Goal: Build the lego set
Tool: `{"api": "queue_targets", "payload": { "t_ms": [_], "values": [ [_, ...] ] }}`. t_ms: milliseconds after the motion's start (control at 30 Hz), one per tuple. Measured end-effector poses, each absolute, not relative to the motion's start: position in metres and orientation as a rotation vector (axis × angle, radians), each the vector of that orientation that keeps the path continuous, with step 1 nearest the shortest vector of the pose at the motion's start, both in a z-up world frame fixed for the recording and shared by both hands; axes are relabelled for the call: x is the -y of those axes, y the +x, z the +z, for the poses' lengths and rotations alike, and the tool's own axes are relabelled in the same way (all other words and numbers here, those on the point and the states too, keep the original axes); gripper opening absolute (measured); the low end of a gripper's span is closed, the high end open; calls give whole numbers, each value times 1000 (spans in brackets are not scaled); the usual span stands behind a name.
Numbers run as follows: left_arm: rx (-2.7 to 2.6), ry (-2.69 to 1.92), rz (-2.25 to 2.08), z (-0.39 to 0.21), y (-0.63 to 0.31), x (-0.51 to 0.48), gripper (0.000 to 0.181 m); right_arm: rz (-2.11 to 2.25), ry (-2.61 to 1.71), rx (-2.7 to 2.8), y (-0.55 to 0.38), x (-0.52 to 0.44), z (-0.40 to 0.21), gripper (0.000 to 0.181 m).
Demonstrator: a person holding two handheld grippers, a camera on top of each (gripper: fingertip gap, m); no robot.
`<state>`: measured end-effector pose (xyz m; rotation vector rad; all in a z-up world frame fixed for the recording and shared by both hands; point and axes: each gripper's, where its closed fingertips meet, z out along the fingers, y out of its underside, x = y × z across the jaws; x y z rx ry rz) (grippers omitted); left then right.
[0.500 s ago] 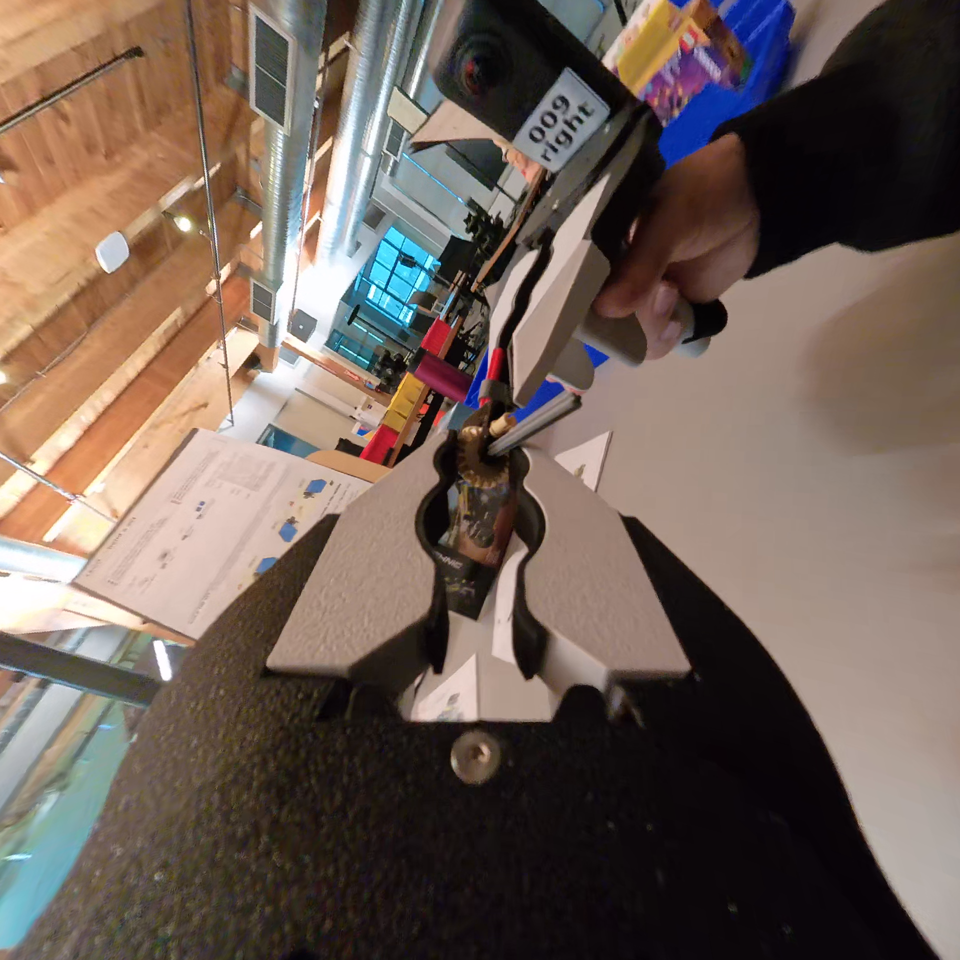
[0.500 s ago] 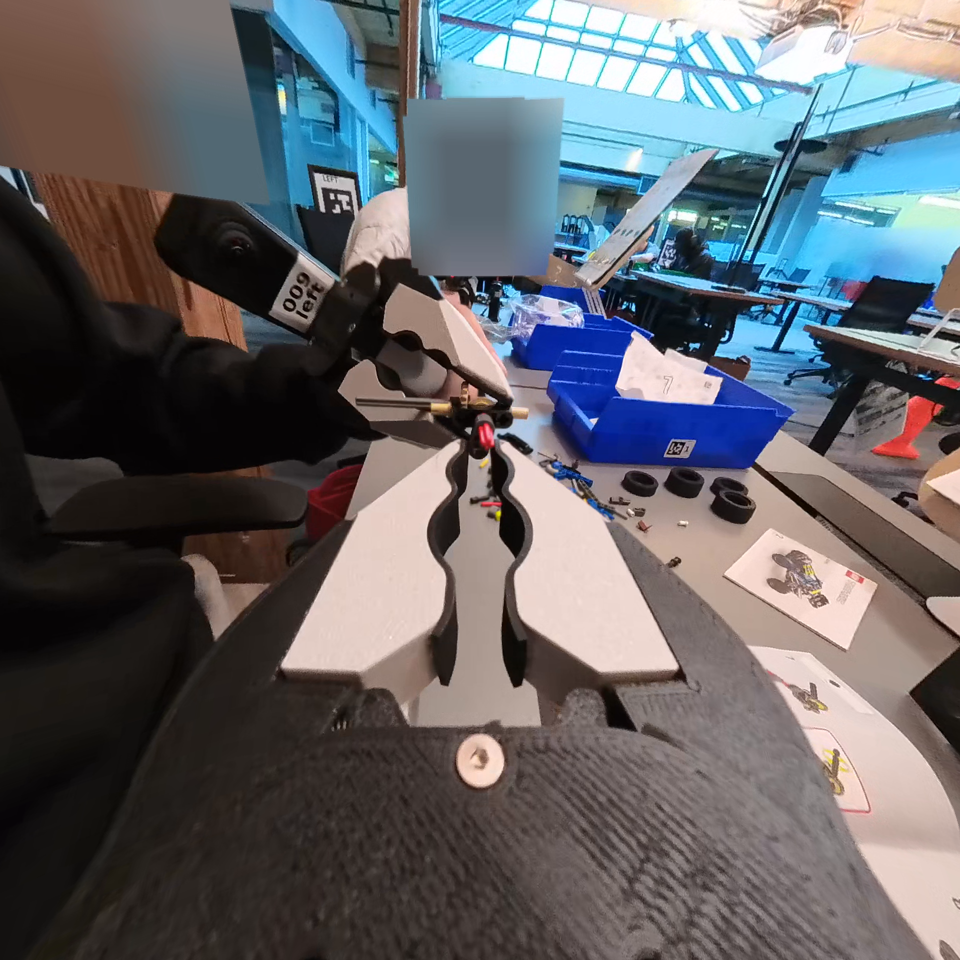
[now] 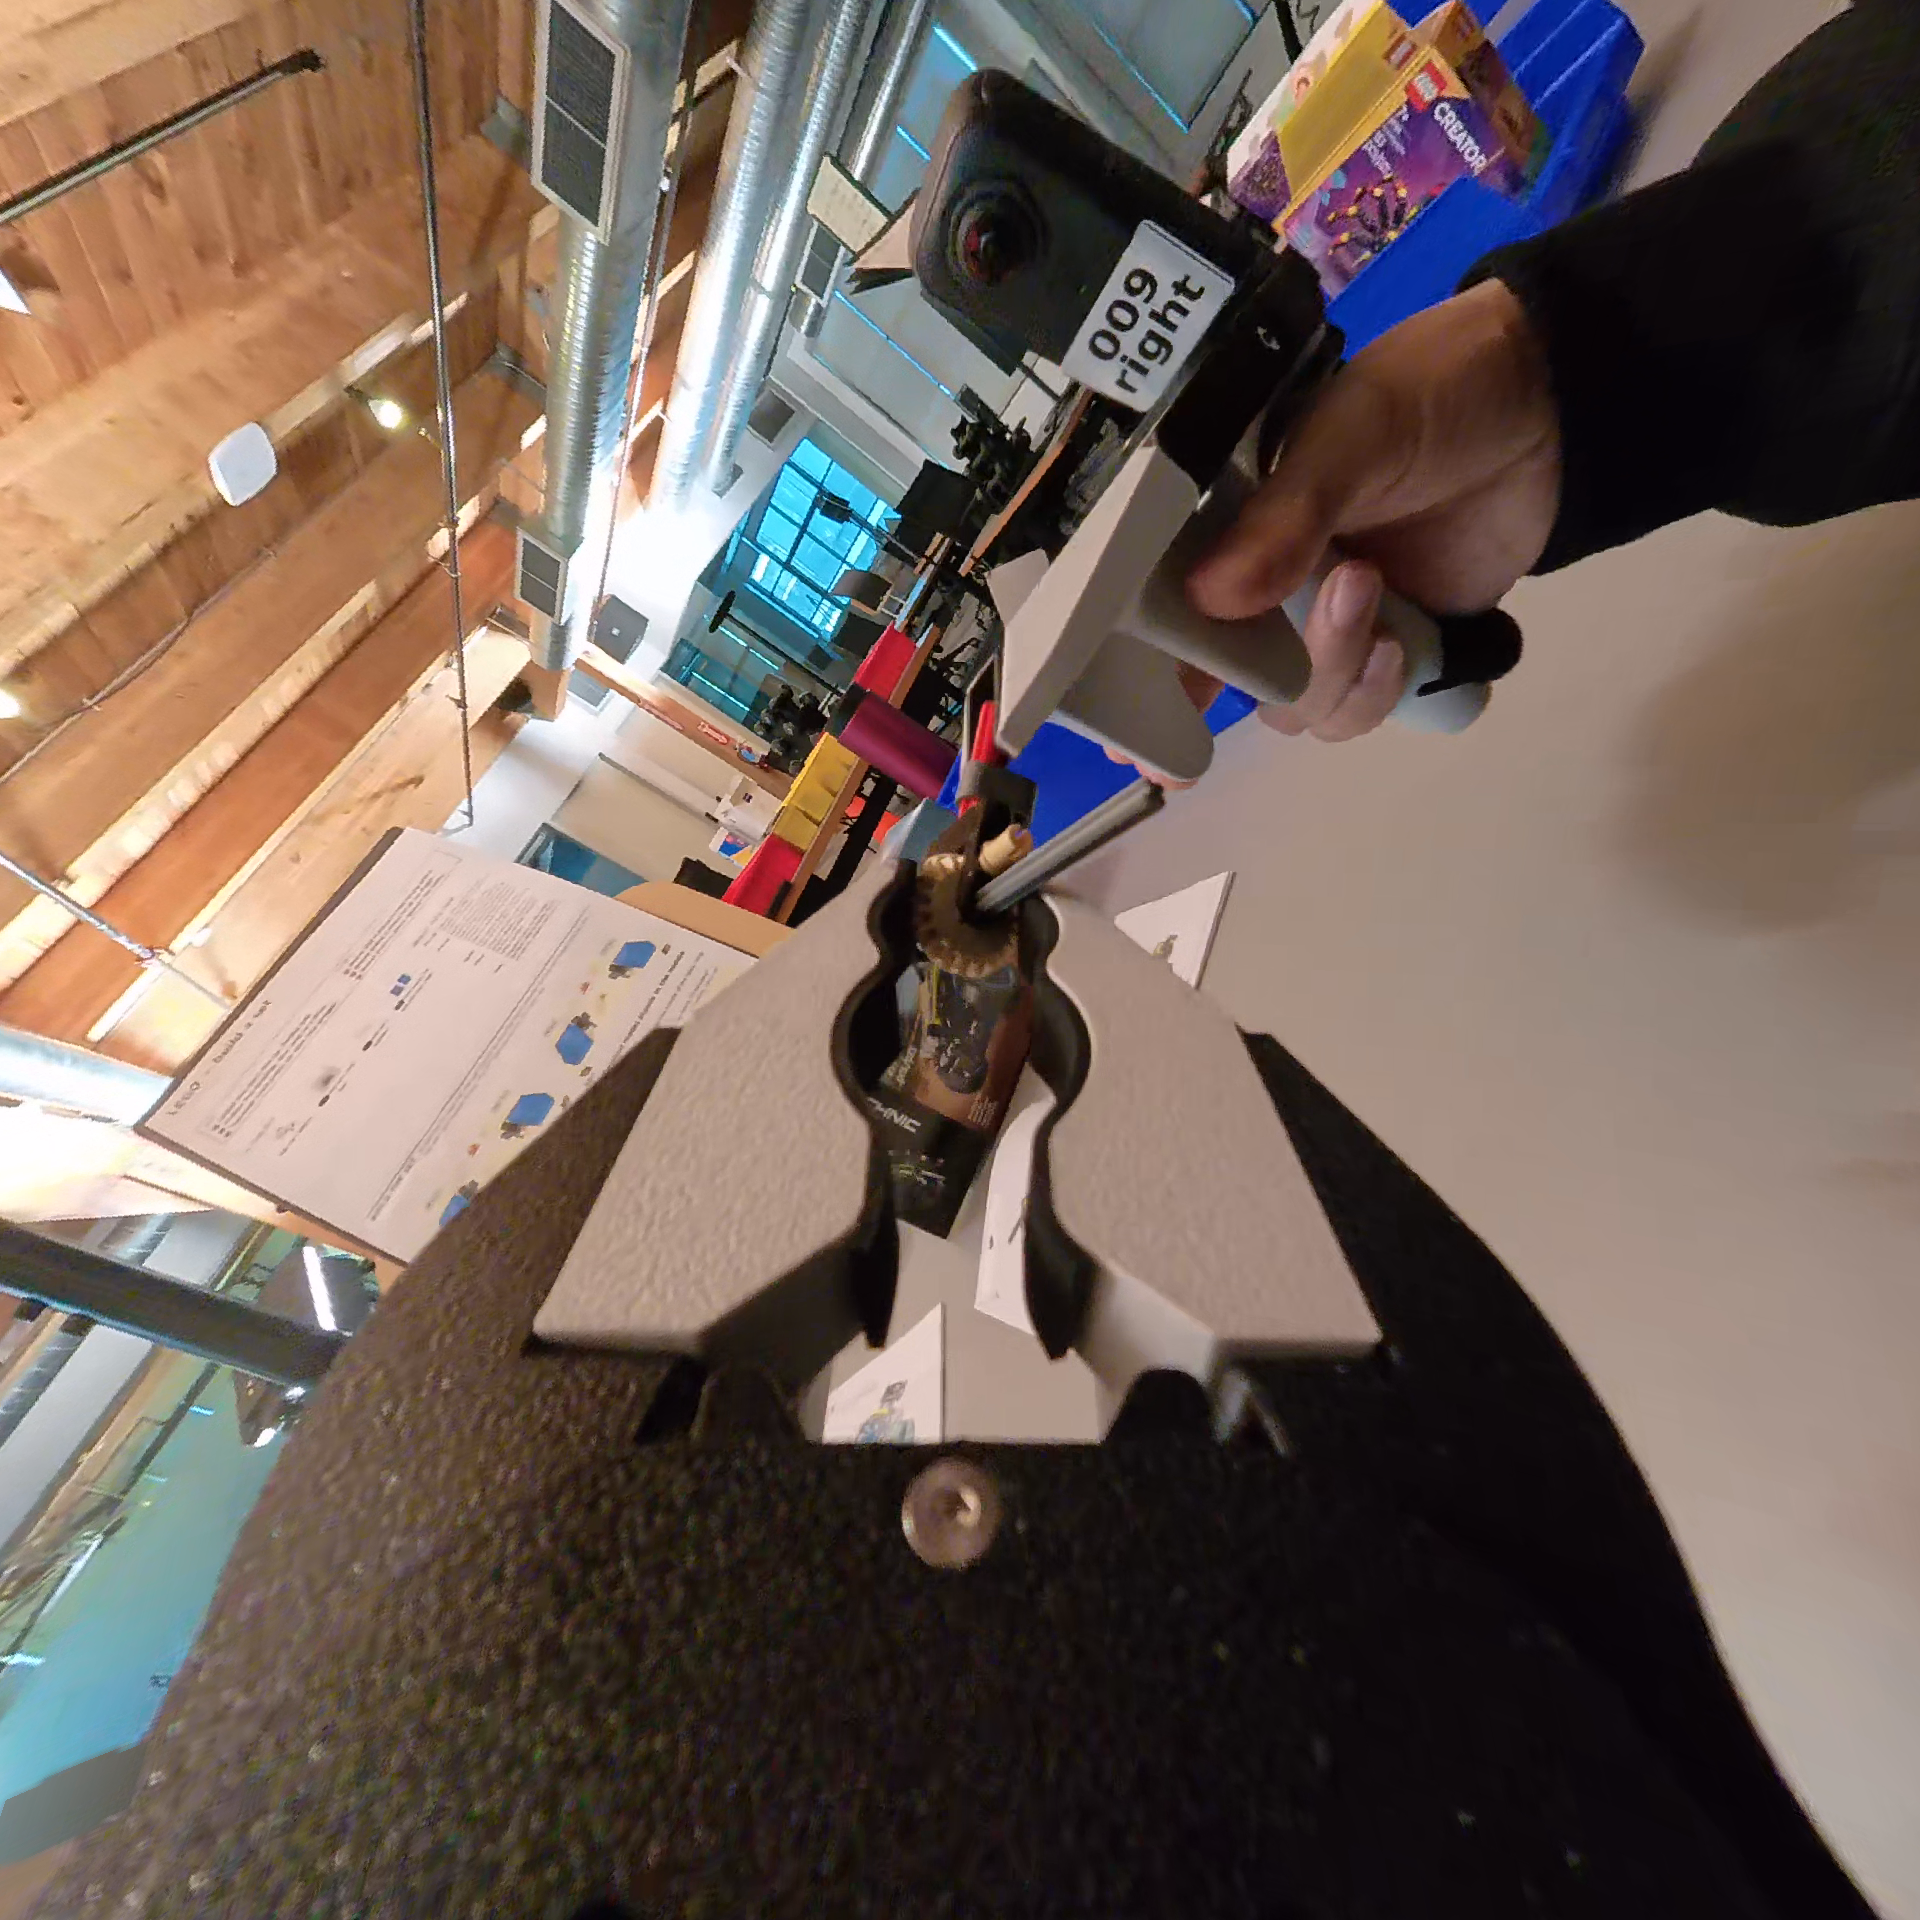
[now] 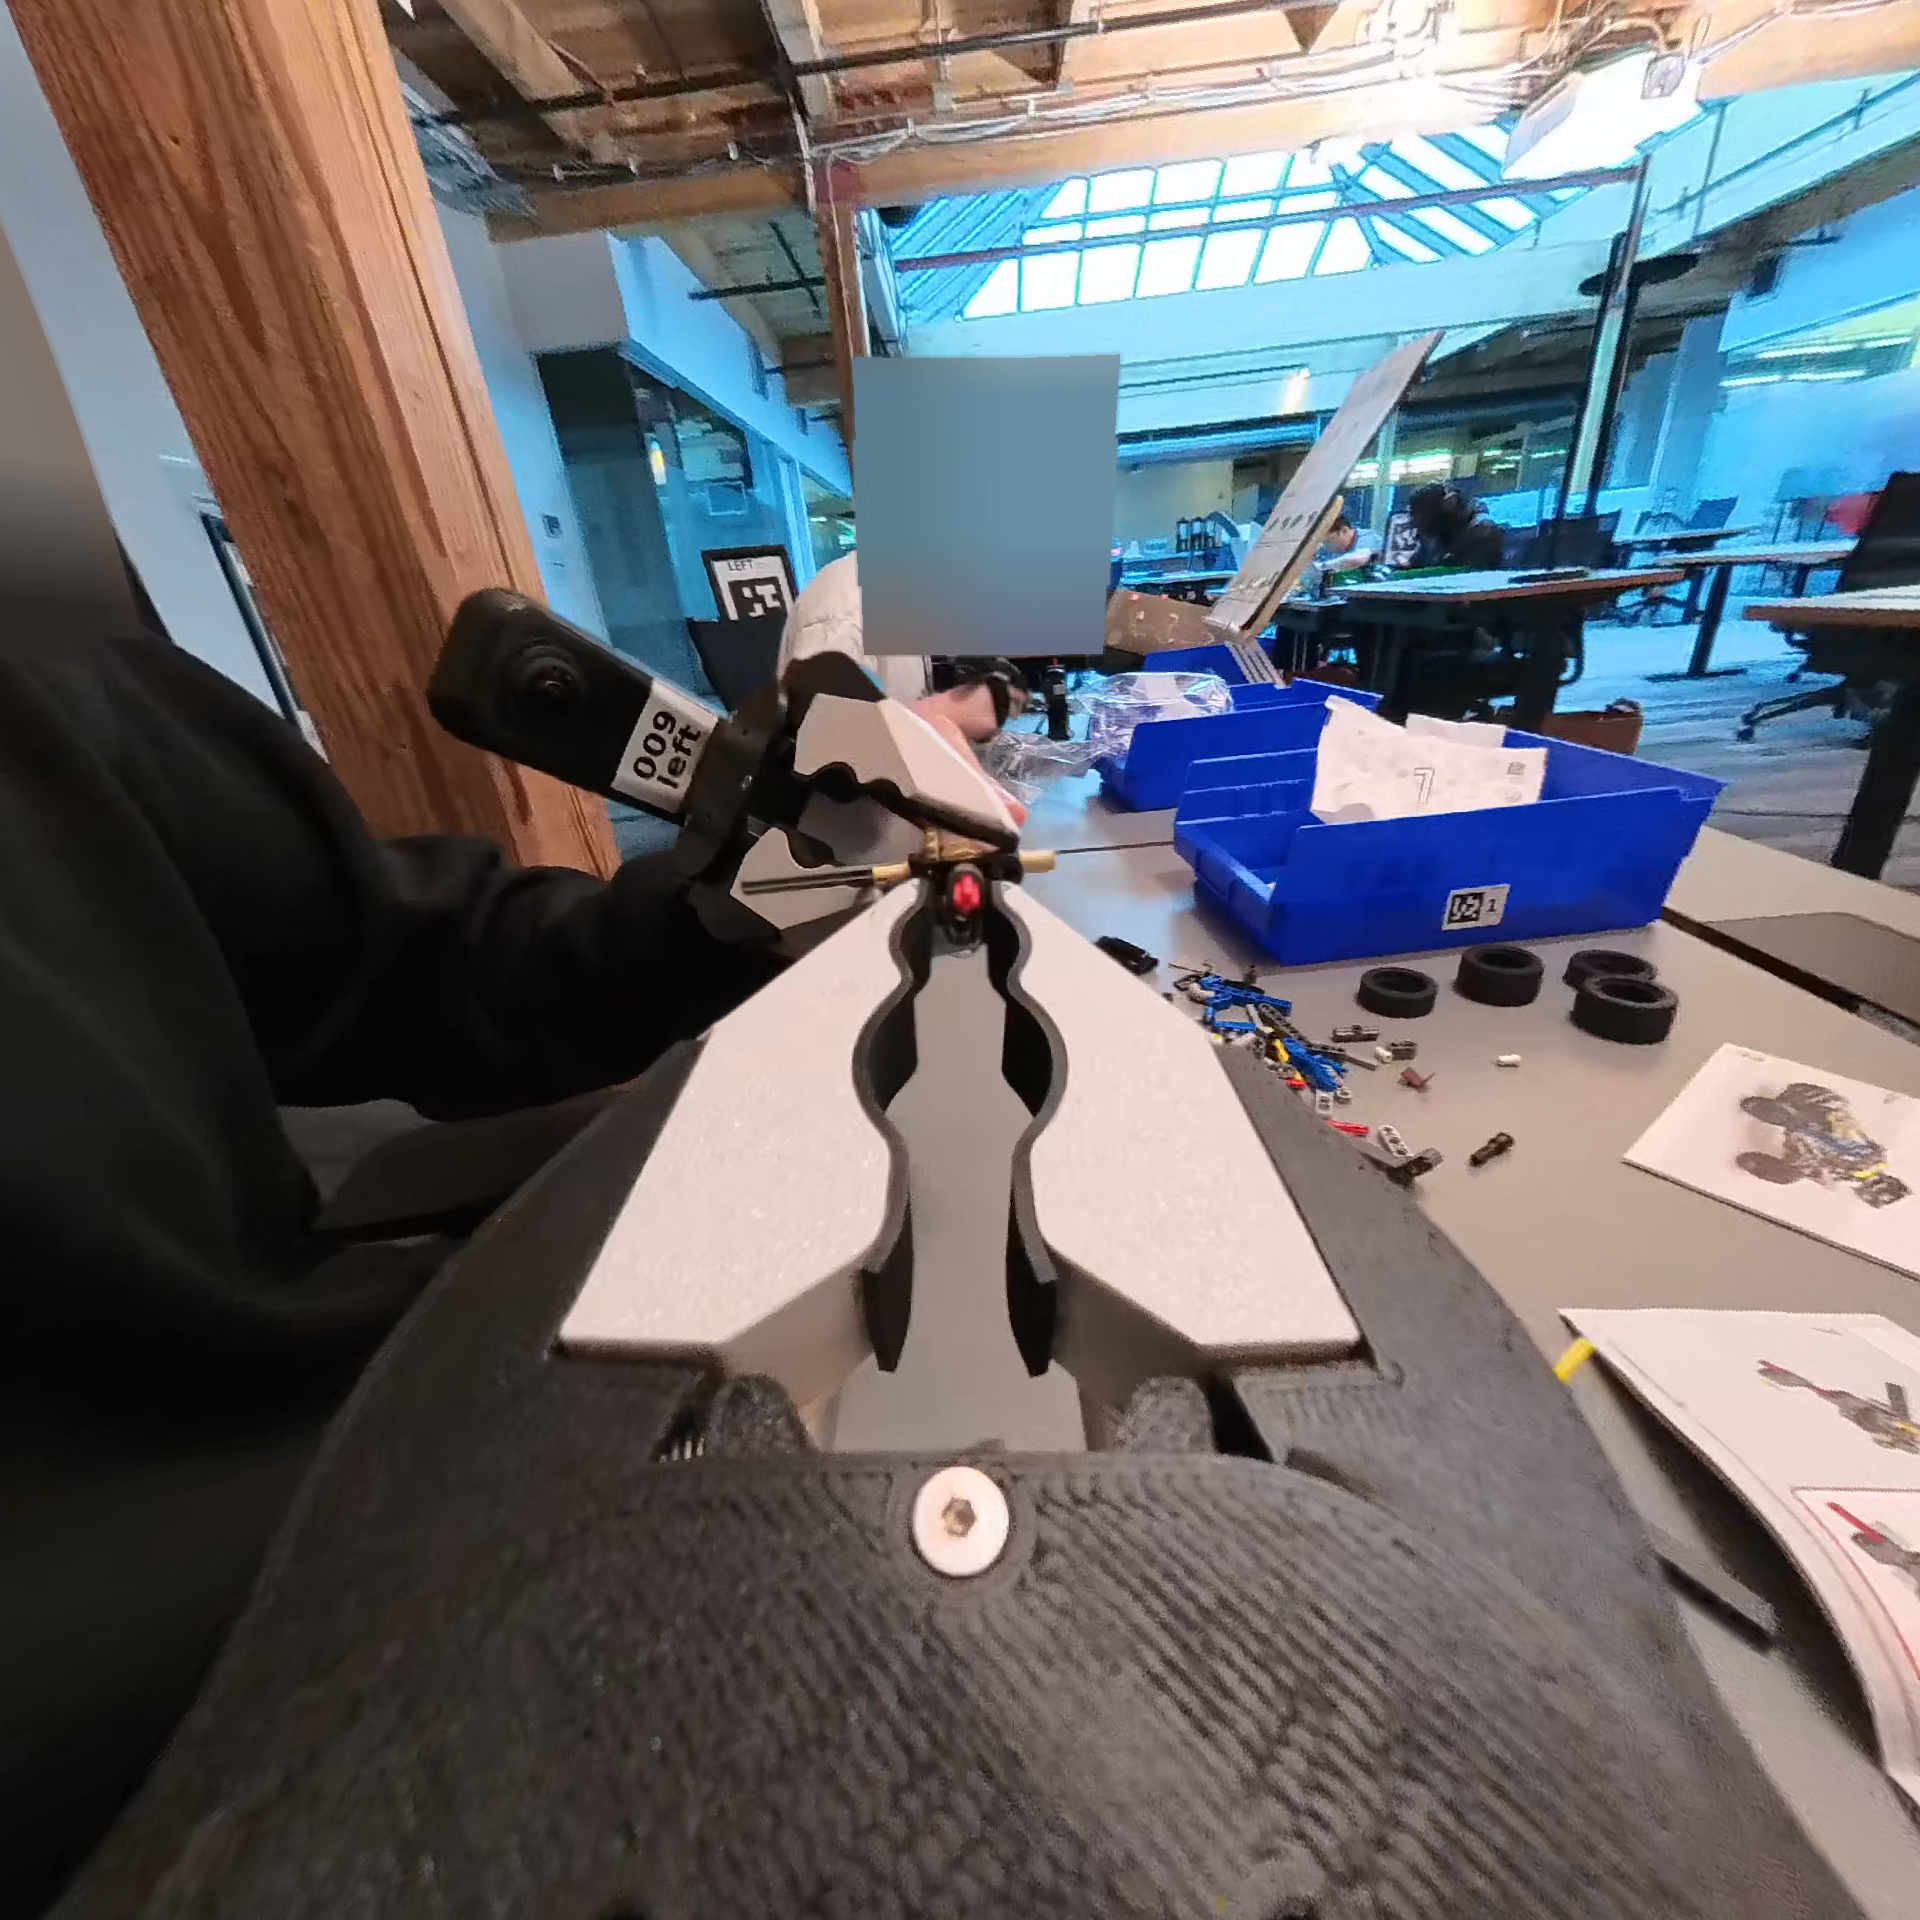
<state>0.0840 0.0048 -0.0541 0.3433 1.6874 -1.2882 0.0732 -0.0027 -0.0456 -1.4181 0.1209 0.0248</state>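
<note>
In the left wrist view my left gripper [image 3: 961,920] is shut on a tan gear [image 3: 951,925] that sits on a thin grey axle [image 3: 1070,852]. My right gripper [image 3: 987,774] comes in from the upper right in a hand, its tips meeting the gear. In the right wrist view my right gripper [image 4: 961,904] is shut on a small black and red piece [image 4: 964,896]. The left gripper [image 4: 992,840] holds the axle [image 4: 821,881] crosswise just above that piece. Both are held in the air above the grey table [image 4: 1558,1195].
Blue bins [image 4: 1434,862] stand at the back of the table. Three black tyres [image 4: 1496,971] and several loose small pieces [image 4: 1278,1029] lie in front of them. Instruction sheets [image 4: 1787,1153] lie at the right. A wooden post [image 4: 291,416] stands at the left. The grippers are tip to tip, or close to it.
Both grippers stay shut and joined at the gear and the red piece. The right gripper has tilted upward a little, so the table sits lower in its view.
</note>
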Motion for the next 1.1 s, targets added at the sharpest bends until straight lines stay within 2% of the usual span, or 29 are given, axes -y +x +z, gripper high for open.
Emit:
{"api": "queue_targets", "payload": {
  "t_ms": [667, 1100],
  "values": [
    [-1779, 406, -1281, -57, 72, 2, 16, 67, -1492, -25, 65, -4, -59, 6],
    [-1814, 328, -1466, -65, 78, -3, 17, -220, -1555, 80, 68, -8, -64, 7]
  ]
}}
